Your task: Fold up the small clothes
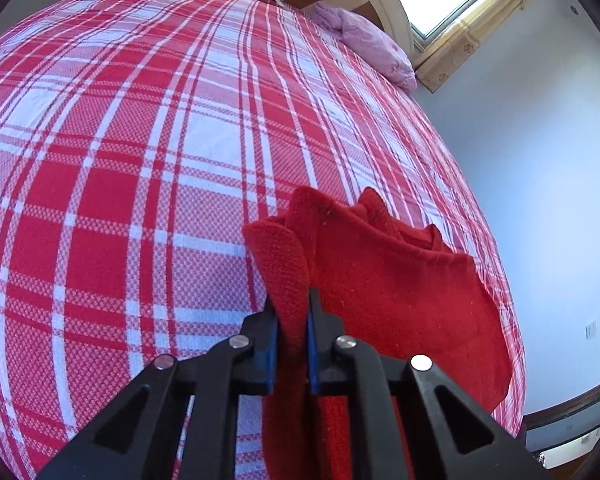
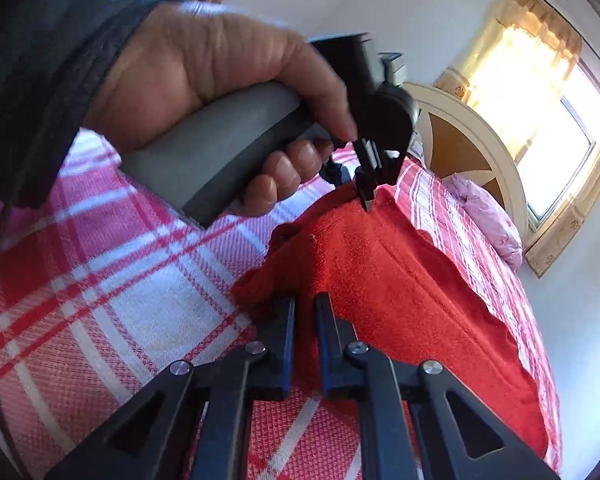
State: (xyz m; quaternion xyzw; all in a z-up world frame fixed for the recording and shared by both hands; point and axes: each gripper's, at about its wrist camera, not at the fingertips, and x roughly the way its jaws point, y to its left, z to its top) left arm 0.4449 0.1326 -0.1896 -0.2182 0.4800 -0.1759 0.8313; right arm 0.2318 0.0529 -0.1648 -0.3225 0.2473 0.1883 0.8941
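Gripping red cloth (image 1: 380, 280) edge, left gripper (image 1: 293, 312) clenched; right gripper (image 2: 305, 312) slightly parted, empty. Thin pinch could slip off bed (image 1: 140, 120).

My small red knitted garment (image 1: 400, 280) lies rumpled at the lower right of the left wrist view, on the plaid bed cover near its right edge. One ribbed edge stands up in a fold at lower centre. In the right wrist view, the red garment (image 2: 400, 280) spreads from centre to lower right, a bunched corner poking out at its left.
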